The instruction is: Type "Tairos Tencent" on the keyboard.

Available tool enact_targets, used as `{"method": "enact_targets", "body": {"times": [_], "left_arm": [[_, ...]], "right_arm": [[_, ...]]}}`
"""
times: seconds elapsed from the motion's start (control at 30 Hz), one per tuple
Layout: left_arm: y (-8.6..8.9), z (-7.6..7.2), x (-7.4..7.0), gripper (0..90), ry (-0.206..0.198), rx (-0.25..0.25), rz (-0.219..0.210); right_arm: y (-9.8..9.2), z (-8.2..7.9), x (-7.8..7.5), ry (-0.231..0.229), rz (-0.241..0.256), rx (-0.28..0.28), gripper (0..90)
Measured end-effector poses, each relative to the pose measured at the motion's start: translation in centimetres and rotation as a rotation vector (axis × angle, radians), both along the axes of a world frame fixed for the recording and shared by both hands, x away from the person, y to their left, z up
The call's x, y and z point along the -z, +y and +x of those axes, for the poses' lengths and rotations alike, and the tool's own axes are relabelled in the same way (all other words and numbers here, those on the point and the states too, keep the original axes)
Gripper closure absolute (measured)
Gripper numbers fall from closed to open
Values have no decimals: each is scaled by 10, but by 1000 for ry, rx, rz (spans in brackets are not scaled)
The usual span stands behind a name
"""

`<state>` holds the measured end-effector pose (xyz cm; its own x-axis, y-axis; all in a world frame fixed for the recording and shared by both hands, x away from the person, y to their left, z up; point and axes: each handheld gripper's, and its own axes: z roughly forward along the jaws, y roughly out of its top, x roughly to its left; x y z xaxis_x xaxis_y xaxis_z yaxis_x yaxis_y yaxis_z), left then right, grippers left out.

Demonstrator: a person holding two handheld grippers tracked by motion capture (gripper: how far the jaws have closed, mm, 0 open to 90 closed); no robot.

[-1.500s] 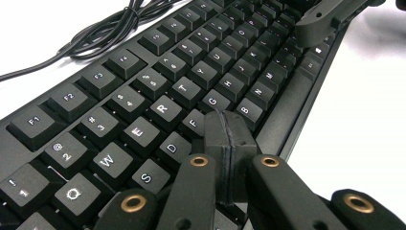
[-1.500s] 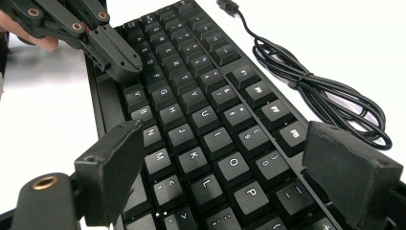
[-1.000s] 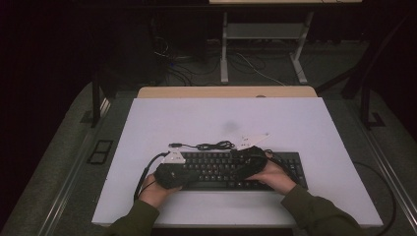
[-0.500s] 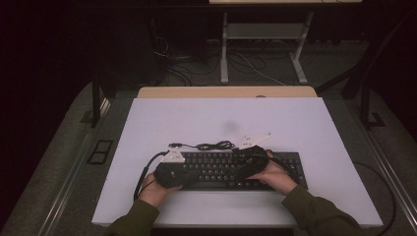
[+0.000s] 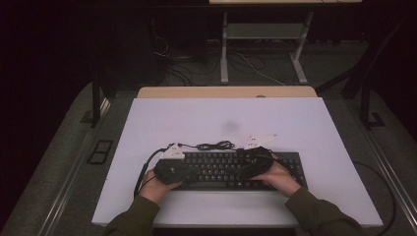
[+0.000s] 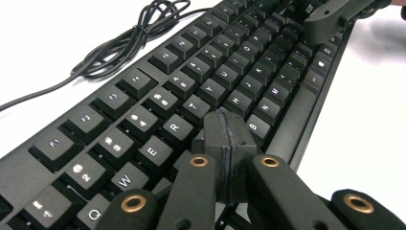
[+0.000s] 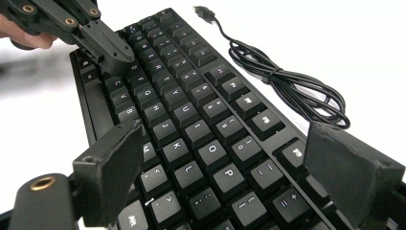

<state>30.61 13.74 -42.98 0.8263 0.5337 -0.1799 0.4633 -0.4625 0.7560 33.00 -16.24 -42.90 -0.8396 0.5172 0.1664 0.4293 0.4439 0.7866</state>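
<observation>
The keyboard (image 5: 231,169) lies flat near the front edge of the table (image 5: 314,128), its long axis running left to right, parallel to that edge; the key rows face up and the space bar side is toward the person. Its cable (image 5: 214,145) lies coiled on the table just behind the top row, with the plug (image 7: 205,11) free at the end.

The left gripper (image 6: 225,124) is over the left letter keys, its jaws pressed together, the tip low above the F and G keys; whether it touches a key I cannot tell. The right gripper (image 7: 225,158) hovers over the right half of the letter keys, jaws wide apart with nothing between them.

The table top is plain white and bare behind the cable, with much open room toward the far edge and on both sides. A narrow strip of white lies between keyboard and front edge. Beyond the table is dark floor (image 5: 64,162) with a desk frame (image 5: 263,44) and loose wires.
</observation>
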Motion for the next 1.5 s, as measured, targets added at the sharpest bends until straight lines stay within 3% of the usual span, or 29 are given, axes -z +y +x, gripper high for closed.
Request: {"method": "enact_targets", "body": {"times": [0.27,0.87,1.5], "left_arm": [[2,7,-1,889,-9,-5,7],[5,23,0,889,-23,-29,32],[5,24,2,890,-17,-21,70]], "right_arm": [[-6,-2,1,19,1,22,139],[-21,-10,1,-12,6,74,139],[-24,-10,1,-6,4,83,139]]}}
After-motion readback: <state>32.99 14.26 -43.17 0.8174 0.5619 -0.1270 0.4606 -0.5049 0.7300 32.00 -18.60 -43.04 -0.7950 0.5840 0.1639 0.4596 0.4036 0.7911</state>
